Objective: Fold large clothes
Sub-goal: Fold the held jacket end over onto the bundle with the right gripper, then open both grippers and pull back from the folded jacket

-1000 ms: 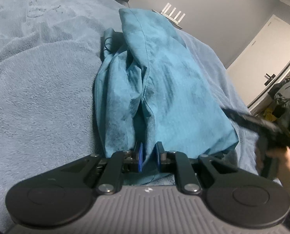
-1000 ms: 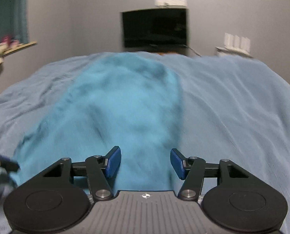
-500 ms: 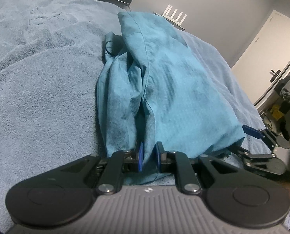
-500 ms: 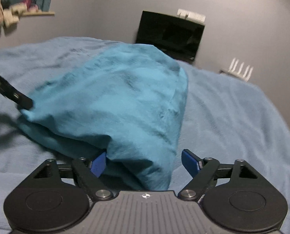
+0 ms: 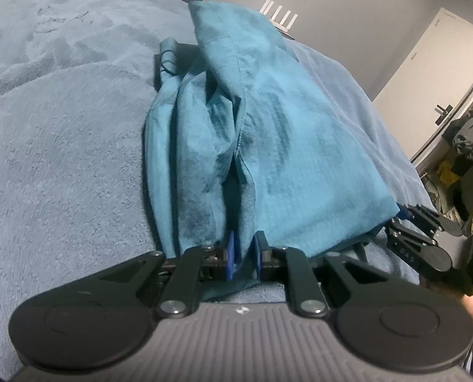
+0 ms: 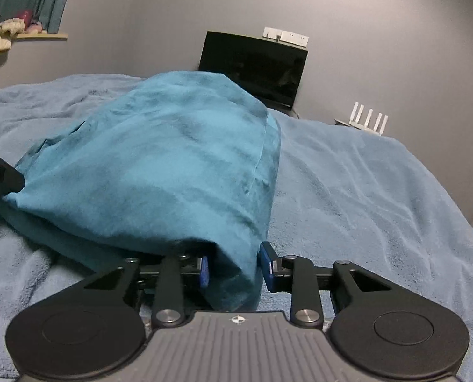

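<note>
A teal garment [image 5: 274,127] lies in a long, loosely folded bundle on the light blue blanket [image 5: 61,133]. My left gripper [image 5: 242,254] is shut on its near edge, the cloth pinched between the blue pads. In the right wrist view the garment [image 6: 156,165] rises as a mound, and its near right corner hangs between the pads of my right gripper [image 6: 234,269]. Those jaws are closing with the cloth between them, and a gap still stands between the pads. The right gripper [image 5: 421,238] also shows at the garment's right corner. The left gripper's finger [image 6: 3,175] shows at the left edge.
The blanket [image 6: 379,197] covers the whole bed. Beyond the far edge a black monitor [image 6: 252,67] and a white router [image 6: 367,117] stand by a grey wall. A white door [image 5: 433,73] and a pile of dark clothes [image 5: 469,137] are at the right.
My right gripper came down and in to the garment's near right corner; its jaws widened, then narrowed around the cloth. The left gripper kept still, holding the near edge.
</note>
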A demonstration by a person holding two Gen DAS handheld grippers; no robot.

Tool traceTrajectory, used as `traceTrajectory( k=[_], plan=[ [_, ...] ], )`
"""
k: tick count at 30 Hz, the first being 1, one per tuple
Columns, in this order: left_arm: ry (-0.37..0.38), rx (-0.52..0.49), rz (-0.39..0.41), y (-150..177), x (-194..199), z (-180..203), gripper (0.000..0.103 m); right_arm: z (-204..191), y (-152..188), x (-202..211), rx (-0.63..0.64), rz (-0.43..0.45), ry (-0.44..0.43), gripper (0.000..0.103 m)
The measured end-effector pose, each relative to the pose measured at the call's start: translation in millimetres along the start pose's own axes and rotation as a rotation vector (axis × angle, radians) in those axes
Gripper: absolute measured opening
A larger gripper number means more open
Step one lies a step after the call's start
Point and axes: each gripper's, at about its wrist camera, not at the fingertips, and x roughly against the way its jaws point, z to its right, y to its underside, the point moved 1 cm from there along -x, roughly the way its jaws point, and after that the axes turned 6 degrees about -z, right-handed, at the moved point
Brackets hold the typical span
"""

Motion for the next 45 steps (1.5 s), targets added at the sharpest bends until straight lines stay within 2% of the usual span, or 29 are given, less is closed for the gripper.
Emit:
traceTrajectory(
  k=[1, 2, 3, 5, 7, 10, 12, 14, 15, 17, 19, 23, 27, 29, 30, 34, 35, 36, 37, 38, 40, 43, 44, 45],
  plan=[
    [-0.004, 0.000, -0.003, 0.0, 0.4, -0.1, 0.010, 3.5, -0.2, 1.8, -0.029, -0.016, -0.024, 0.035],
    [-0.012, -0.001, -0.005, 0.6, 1.1, -0.2, 0.010, 9.2, -0.6, 8.4, -0.072, -0.025, -0.059, 0.040],
    [-0.021, -0.003, -0.008, 0.3, 1.3, 0.0, 0.010, 14.5, -1.4, 14.9, -0.107, -0.004, -0.102, 0.043],
    [-0.023, 0.000, -0.010, 2.2, 3.5, -3.0, 0.010, 15.4, -1.5, 39.5, -0.082, 0.092, -0.172, 0.039],
    [-0.023, 0.012, -0.013, 1.6, 4.4, -3.7, 0.010, 12.2, -6.0, 51.2, -0.051, 0.136, -0.175, 0.039],
    [-0.023, 0.011, -0.013, 2.9, 4.6, -5.9, 0.010, 16.6, -18.8, 58.1, -0.142, 0.172, -0.238, 0.039],
    [-0.031, -0.002, -0.014, 3.3, 4.0, -4.4, 0.010, 11.7, -30.4, 57.3, -0.135, 0.181, -0.225, 0.039],
    [-0.031, 0.003, -0.016, 3.7, 4.2, -3.0, 0.010, 5.8, -39.7, 46.8, -0.128, 0.151, -0.190, 0.040],
    [-0.032, 0.005, -0.017, 3.5, 3.8, -2.9, 0.010, 3.8, -41.7, 37.1, -0.138, 0.109, -0.194, 0.040],
    [-0.050, -0.001, -0.018, 3.3, 3.1, -2.6, 0.010, -1.4, -37.1, 17.4, -0.143, 0.010, -0.202, 0.040],
    [-0.062, 0.001, -0.024, 6.5, 3.7, -5.2, 0.010, -9.9, -26.5, 6.3, -0.123, -0.021, -0.203, 0.040],
    [-0.085, 0.028, -0.033, 13.1, 7.8, -11.6, 0.010, -21.1, -21.3, -1.4, -0.070, -0.025, -0.233, 0.044],
    [-0.064, 0.065, -0.010, 16.8, 23.7, -7.8, 0.010, 1.5, -22.3, 15.5, -0.148, 0.010, -0.280, 0.044],
    [-0.065, 0.064, -0.002, 21.9, 33.6, -2.5, 0.010, 12.4, -19.7, 30.5, -0.167, 0.021, -0.244, 0.045],
    [-0.068, 0.065, 0.002, 23.9, 36.7, 1.0, 0.010, 16.6, -17.5, 36.5, -0.171, 0.022, -0.221, 0.051],
    [-0.078, 0.056, 0.034, 36.5, 48.9, 21.1, 0.011, 32.2, -3.4, 58.0, -0.248, -0.034, -0.197, 0.058],
    [-0.089, 0.048, 0.046, 39.6, 50.0, 26.9, 0.014, 32.6, 2.8, 61.7, -0.263, -0.053, -0.193, 0.059],
    [-0.108, 0.039, 0.060, 44.9, 51.5, 35.6, 0.024, 32.0, 8.5, 66.5, -0.274, -0.072, -0.193, 0.061],
    [-0.128, 0.033, 0.071, 49.4, 52.3, 43.5, 0.039, 30.5, 14.6, 70.0, -0.277, -0.094, -0.194, 0.061],
    [-0.151, 0.024, 0.084, 54.8, 53.2, 52.4, 0.046, 27.1, 21.5, 73.3, -0.271, -0.110, -0.198, 0.063],
    [-0.223, 0.008, 0.116, 67.1, 52.7, 72.7, 0.074, 19.0, 34.8, 79.3, -0.251, -0.142, -0.202, 0.068],
    [-0.328, -0.019, 0.175, 85.9, 48.5, 99.7, 0.085, 4.5, 39.6, 81.6, -0.196, -0.152, -0.204, 0.075],
    [-0.351, -0.052, 0.189, 89.9, 44.9, 107.3, 0.090, 1.7, 39.4, 82.6, -0.184, -0.140, -0.195, 0.084],
    [-0.390, -0.102, 0.202, 93.9, 40.6, 117.0, 0.102, 0.1, 38.6, 83.0, -0.176, -0.127, -0.184, 0.093]
  ],
)
